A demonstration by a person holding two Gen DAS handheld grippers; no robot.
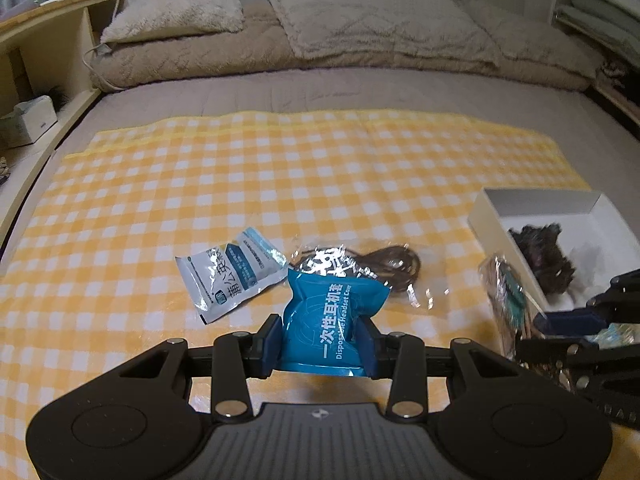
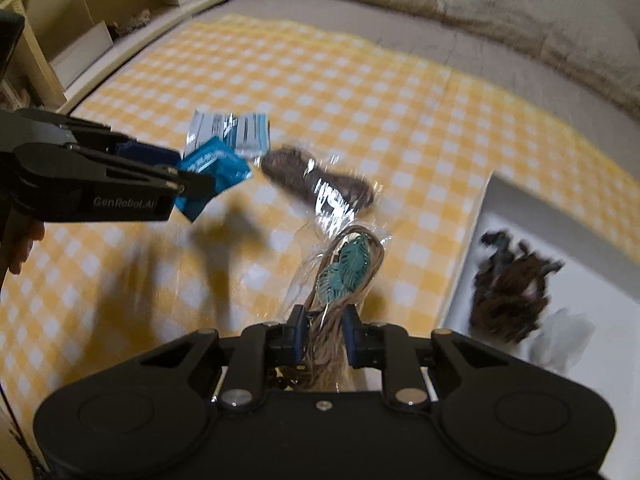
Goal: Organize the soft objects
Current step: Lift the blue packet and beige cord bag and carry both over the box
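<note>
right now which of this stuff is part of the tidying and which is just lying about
Job:
blue packet, left gripper
leaf cord bag, right gripper
white sachet
brown cord bag
white box

Lying about:
pillows
tissue box

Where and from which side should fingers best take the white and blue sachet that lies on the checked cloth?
Probably its near short edge, coming low from the front. The white and blue sachet lies flat on the checked cloth, so fingers need an edge; the clear bag of brown cord crowds its right side.
</note>
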